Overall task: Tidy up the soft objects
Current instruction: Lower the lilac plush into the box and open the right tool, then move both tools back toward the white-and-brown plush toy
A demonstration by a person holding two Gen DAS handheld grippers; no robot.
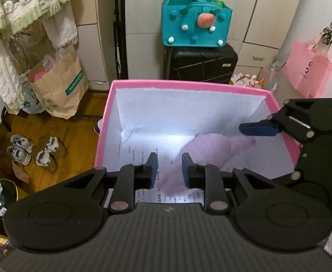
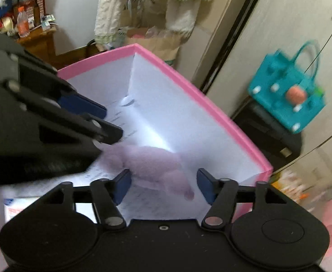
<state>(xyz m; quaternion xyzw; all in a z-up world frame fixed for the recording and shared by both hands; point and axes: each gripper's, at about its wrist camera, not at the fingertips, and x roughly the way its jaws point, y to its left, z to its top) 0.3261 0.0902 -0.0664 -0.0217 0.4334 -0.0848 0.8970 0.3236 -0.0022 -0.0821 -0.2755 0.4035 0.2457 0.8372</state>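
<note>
Left claw (image 1: pixel 169 170) narrowed shut, empty; right claw (image 2: pixel 164 185) open above plush (image 2: pixel 152 163) inside pink-rimmed box (image 1: pixel 188 84).

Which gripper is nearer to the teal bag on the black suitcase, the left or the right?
Right, I judge. Both grippers are over the pink box, short of the teal bag; the right gripper reaches further toward its side than the left gripper.

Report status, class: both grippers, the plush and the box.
Left gripper at its narrowest, empty, over box. Right gripper open, empty. Pink plush lying on box floor, released. Nothing in the way.
</note>
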